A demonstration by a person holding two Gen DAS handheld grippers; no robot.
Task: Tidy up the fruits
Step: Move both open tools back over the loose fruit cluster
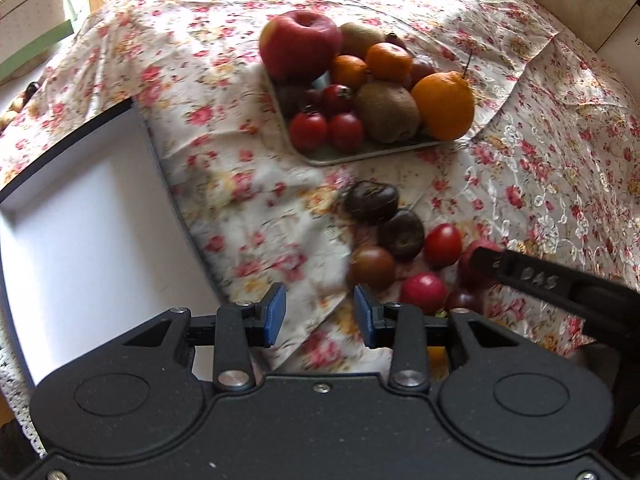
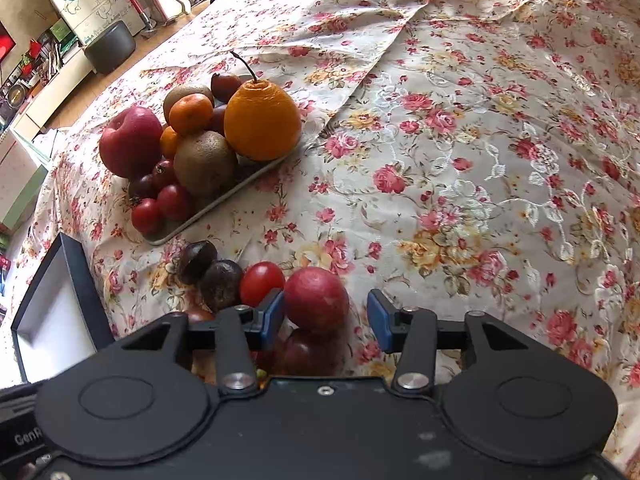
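Note:
A tray [image 1: 332,156] [image 2: 224,204] piled with fruit holds a red apple [image 1: 298,42] [image 2: 130,144], oranges, kiwis and small tomatoes. Loose fruit lies on the floral cloth nearer me: dark plums [image 1: 372,200] [image 2: 220,282], a red tomato [image 1: 442,244] [image 2: 262,282] and a red plum [image 2: 316,298]. My left gripper [image 1: 320,312] is open and empty above the cloth, left of the loose fruit. My right gripper [image 2: 326,318] is open with its jaws around the red plum; the left pad touches it, the right pad stands apart. The right gripper shows in the left wrist view [image 1: 492,260].
An open box [image 1: 80,232] [image 2: 52,320] with a white inside and dark rim lies at the left on the cloth. The floral cloth [image 2: 480,160] spreads wide to the right. Furniture and a stool [image 2: 110,46] stand beyond the far left edge.

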